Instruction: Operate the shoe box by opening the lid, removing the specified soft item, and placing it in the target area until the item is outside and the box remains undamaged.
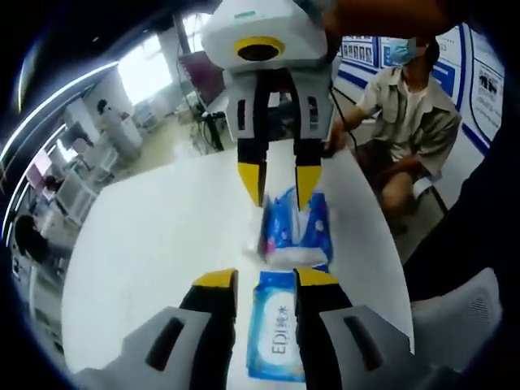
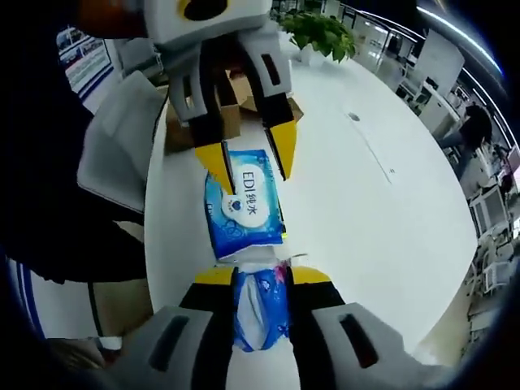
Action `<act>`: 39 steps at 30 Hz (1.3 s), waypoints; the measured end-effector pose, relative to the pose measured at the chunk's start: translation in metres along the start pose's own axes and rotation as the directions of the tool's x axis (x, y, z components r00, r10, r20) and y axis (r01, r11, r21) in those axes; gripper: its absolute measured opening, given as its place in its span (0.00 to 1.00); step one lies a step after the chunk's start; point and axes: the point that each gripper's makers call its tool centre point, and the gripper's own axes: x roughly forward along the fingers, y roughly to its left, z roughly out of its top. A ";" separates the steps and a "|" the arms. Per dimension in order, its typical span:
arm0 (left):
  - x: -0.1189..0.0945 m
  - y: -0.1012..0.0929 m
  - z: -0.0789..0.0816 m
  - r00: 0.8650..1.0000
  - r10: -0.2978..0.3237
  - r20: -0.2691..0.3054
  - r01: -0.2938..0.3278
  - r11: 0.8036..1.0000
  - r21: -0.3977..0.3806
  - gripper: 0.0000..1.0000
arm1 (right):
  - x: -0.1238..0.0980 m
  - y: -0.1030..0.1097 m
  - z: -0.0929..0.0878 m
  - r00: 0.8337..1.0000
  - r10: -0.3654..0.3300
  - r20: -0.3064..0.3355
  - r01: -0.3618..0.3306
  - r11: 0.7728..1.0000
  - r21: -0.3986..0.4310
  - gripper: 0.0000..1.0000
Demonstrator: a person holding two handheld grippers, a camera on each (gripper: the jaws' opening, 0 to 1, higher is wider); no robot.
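Here, nearest the camera in the left gripper view, the left gripper (image 1: pixel 267 280) is pinching one end of a blue-and-white tissue pack (image 1: pixel 275 329) between its yellow-tipped jaws, while just beyond it the right gripper (image 1: pixel 279 185) is reaching in from the far side and closing on a crumpled second blue pack (image 1: pixel 294 231). In the right gripper view the same pair is reading the other way round: the right gripper (image 2: pixel 262 280) is gripping the crumpled pack (image 2: pixel 262 309) close in, the flat printed pack (image 2: pixel 242 207) is lying on the white table (image 2: pixel 382 187) just past it with the left gripper (image 2: pixel 250 168) on its far end, and the brown shoe box (image 2: pixel 229 114) is sitting open behind that, near the table's far left edge, with a potted plant (image 2: pixel 318 31) farther off. The soft item is therefore looking already out of the box and resting on the table. The likely trouble is that the two grippers are working nose to nose, so a pull by either could drag or tear a wrapper, or knock jaw against jaw. The packs are also lying close to the table's edge on the side where a seated person (image 1: pixel 406 114) is waiting, so a slide that way could drop them. Toward the other side the table is running broad and bare, giving ample room to set things down.
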 end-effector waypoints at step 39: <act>-0.181 -0.062 -0.122 0.979 0.206 0.010 -0.199 0.958 -0.207 0.25 | 0.070 0.104 0.164 0.995 0.100 0.017 -0.095 0.981 -0.169 0.22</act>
